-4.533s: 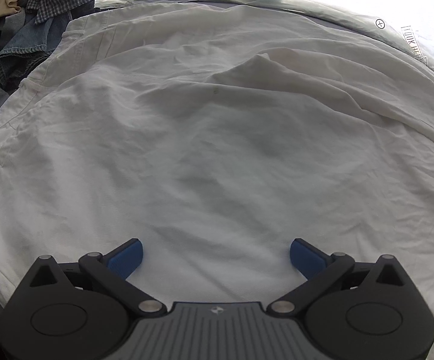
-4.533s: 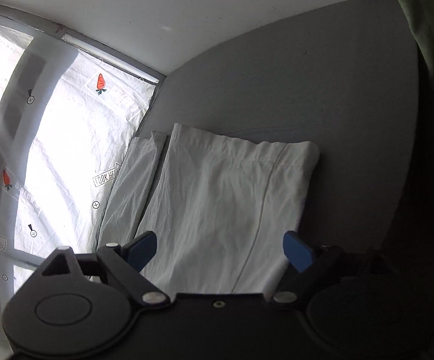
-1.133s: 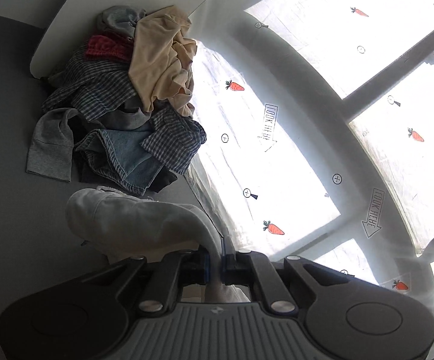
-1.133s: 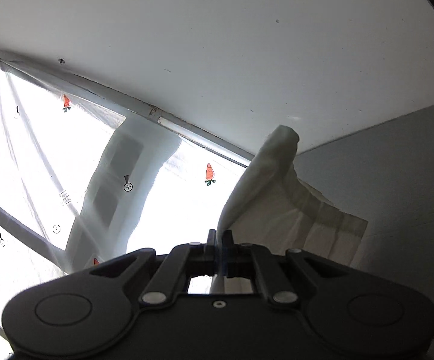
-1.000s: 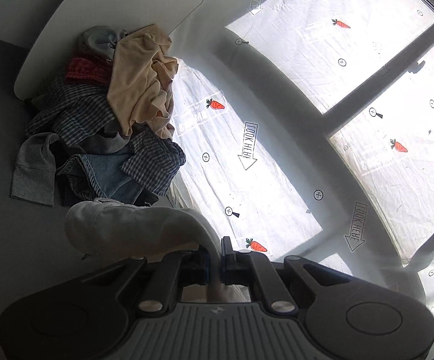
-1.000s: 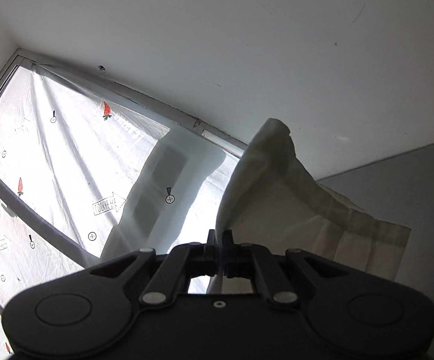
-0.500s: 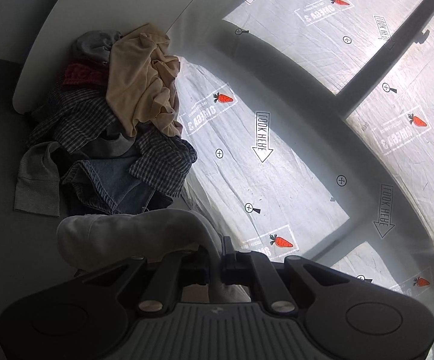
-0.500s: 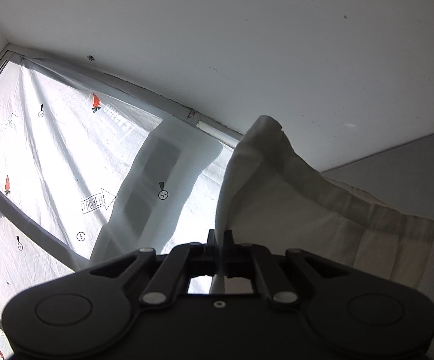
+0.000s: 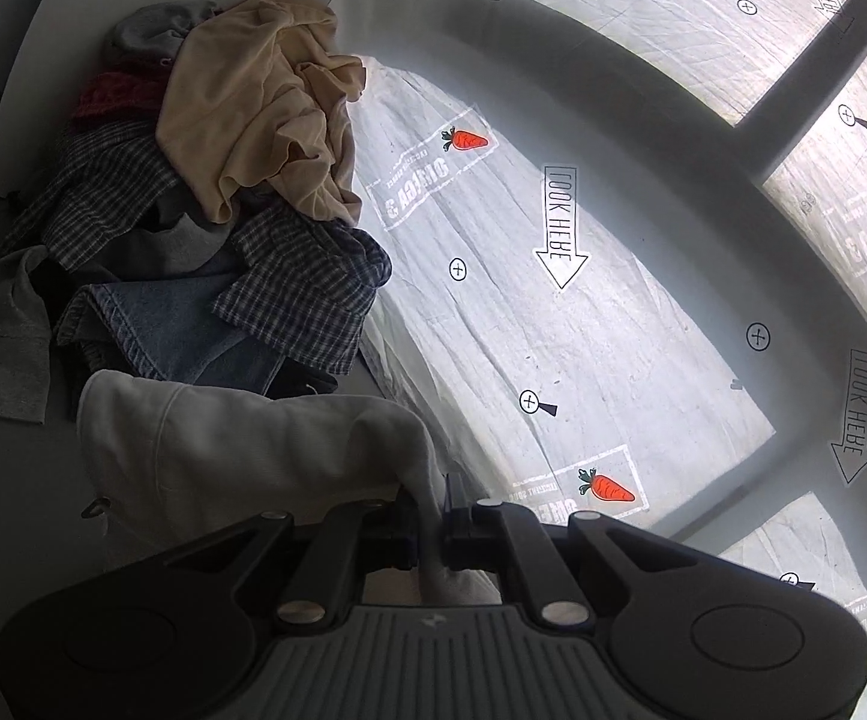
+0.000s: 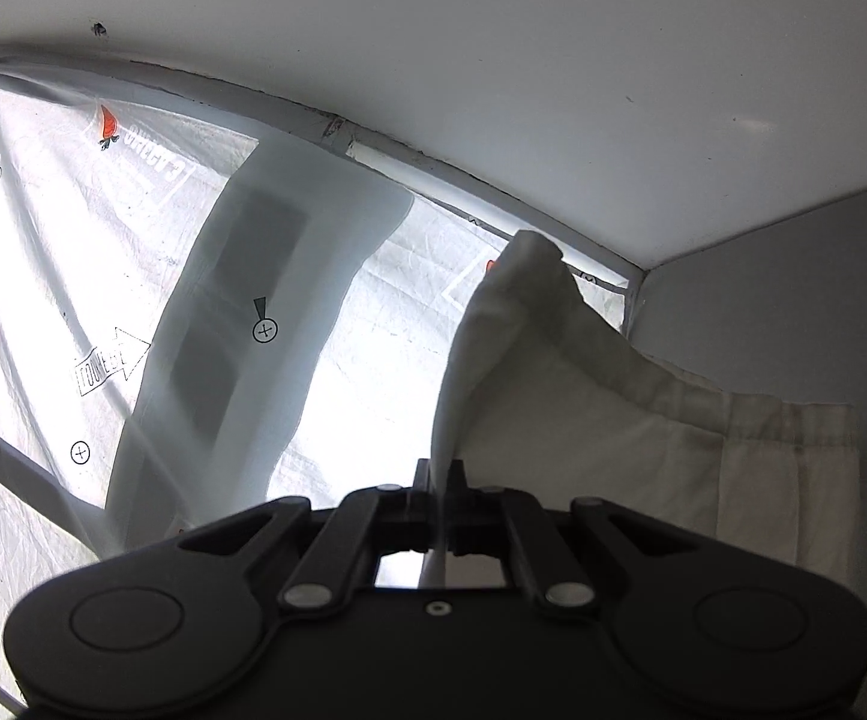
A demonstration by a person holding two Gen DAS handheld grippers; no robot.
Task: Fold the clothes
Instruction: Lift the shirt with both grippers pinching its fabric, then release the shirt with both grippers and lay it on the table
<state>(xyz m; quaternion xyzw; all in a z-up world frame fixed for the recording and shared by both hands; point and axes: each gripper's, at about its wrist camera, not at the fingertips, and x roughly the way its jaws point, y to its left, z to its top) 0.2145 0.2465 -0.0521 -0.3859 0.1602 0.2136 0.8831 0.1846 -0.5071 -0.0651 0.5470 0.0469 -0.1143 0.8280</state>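
The left tongs (image 9: 431, 516) are pinched shut on an edge of the white garment (image 9: 241, 450), which bulges up just ahead of them above the grey tabletop (image 9: 7, 480); the right tongs (image 10: 439, 480) are likewise clamped on another edge of the same white cloth (image 10: 643, 420), which rises in a peak and trails off to the right. Beyond the left tongs lies a pile of unfolded clothes (image 9: 193, 228), a tan piece (image 9: 265, 102) on top of checked and denim ones. Farthest off is a window covered with white sheeting (image 9: 553, 330) printed with carrots and arrows.
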